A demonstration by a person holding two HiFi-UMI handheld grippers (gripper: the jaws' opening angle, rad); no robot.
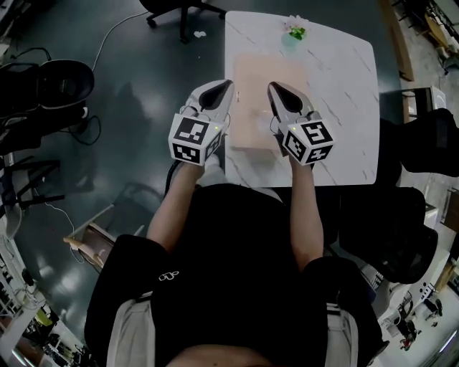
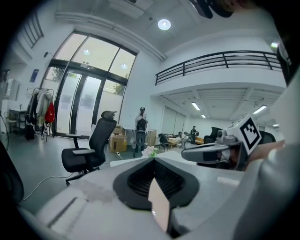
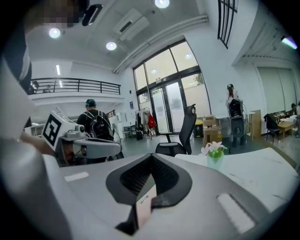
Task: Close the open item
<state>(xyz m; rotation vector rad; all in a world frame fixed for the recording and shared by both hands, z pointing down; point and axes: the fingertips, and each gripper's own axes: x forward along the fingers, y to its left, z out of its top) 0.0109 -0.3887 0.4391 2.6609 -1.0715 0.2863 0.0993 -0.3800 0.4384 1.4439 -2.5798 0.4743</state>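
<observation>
A flat pale pink rectangular item lies on the white marble table, its top level with no raised lid that I can make out. Both grippers hover over it, side by side. My left gripper is above its left edge and my right gripper above its middle; the jaws of each meet at the tip. In the left gripper view my left gripper is shut, with a pink sliver showing in the gap behind the pads. The right gripper looks the same, with a labelled pink sliver.
A small vase of flowers stands at the table's far edge. A black office chair sits beyond the table's far left corner, another dark chair to its right. Black bags and cables lie on the dark floor at left.
</observation>
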